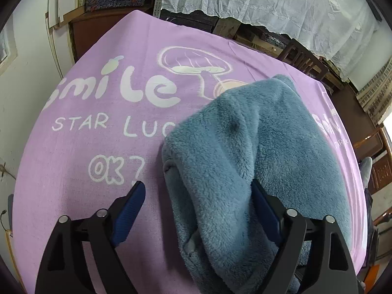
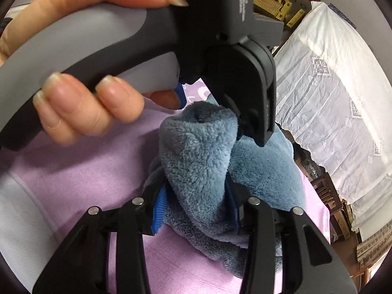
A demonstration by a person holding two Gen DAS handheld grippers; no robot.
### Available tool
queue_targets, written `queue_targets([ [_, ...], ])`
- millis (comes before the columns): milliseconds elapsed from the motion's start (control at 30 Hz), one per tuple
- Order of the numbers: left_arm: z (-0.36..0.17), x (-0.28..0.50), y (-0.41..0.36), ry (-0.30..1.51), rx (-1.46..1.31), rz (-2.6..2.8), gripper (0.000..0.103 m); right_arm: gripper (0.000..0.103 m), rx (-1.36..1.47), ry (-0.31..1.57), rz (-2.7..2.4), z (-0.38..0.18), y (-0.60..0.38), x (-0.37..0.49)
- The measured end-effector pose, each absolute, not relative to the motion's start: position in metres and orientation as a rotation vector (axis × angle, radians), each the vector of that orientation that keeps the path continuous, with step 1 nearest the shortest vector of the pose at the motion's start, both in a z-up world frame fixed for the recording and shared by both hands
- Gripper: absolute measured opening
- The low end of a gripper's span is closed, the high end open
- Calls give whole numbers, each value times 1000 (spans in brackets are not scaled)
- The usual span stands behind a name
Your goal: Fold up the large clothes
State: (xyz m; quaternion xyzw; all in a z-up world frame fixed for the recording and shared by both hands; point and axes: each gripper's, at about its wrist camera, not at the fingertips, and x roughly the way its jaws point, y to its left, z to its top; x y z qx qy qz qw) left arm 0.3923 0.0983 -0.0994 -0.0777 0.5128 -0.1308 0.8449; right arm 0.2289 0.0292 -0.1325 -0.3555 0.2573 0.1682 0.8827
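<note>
the blue fleece garment (image 1: 247, 147) lay bunched on the lilac printed cloth (image 1: 103, 152) that covered the tabletop, toward the near right of that cloth, with its far end rising in a rounded hump over the mushroom print (image 1: 196, 63). it was doubled into thick rolls rather than flat layers, and a small tag or seam end showed at its near edge. from that, at least one gathering fold seemed done, but the bundle looked loose and uneven, so squaring and flattening, and perhaps another fold, seemed left.

the left tongs (image 1: 198, 191) stood wide, one pad over bare lilac cloth and the other against the fleece, with a ridge of fleece between them but not pinched. the right tongs (image 2: 196, 208) stood narrower, with a thick fold of fleece (image 2: 196, 156) rising between the blue pads; that fold filled the gap, yet whether the pads pressed on it i could not tell.

in the right wrist view a hand (image 2: 88, 98) held the grey handle of the left tongs just above the garment. beyond the tabletop, white lace fabric (image 1: 281, 7) hung at the far side.
</note>
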Motion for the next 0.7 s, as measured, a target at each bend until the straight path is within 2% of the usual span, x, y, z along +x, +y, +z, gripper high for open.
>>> queue_targets([
  [200, -90, 389, 103, 1061, -186, -248, 92, 42, -736, 534, 360, -131, 31, 227],
  [367, -60, 375, 110, 956, -185, -194, 91, 52, -682, 544, 416, -124, 31, 218],
  [567, -34, 357, 130, 864, -257, -160, 91, 55, -459, 584, 558, -86, 2, 222],
  [633, -28, 351, 133, 841, -267, -141, 91, 63, -362, 579, 588, -69, -15, 226],
  [700, -23, 348, 135, 824, -272, -134, 91, 66, -271, 560, 602, -53, -34, 230],
])
